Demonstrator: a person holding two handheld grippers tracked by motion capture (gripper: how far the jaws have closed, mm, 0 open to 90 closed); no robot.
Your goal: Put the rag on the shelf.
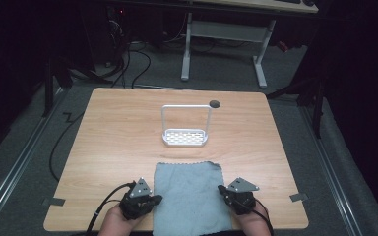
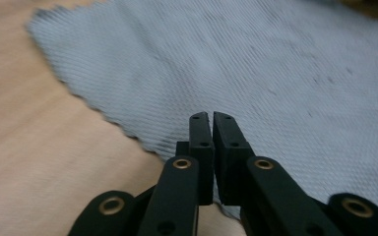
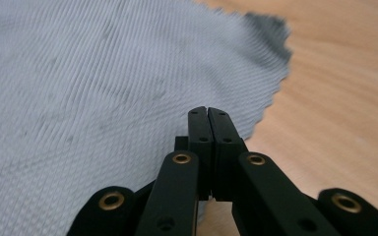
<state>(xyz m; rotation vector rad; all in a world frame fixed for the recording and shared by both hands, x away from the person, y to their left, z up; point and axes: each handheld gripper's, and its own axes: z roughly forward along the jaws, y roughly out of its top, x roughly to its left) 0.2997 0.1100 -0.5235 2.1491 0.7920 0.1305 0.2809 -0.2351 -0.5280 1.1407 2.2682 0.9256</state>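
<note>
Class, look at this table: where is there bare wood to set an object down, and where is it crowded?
Bare wood lies left and right of the white rack, and in the strip between it and the grey cloth. The near edge is crowded: the cloth sits there, with the left gripper and right gripper at its sides.

Cloth (image 1: 189,195) lies on table (image 1: 113,142) at near edge, rack (image 1: 185,126) behind it, left gripper (image 1: 152,200) and right gripper (image 1: 222,190) flanking cloth's sides.
</note>
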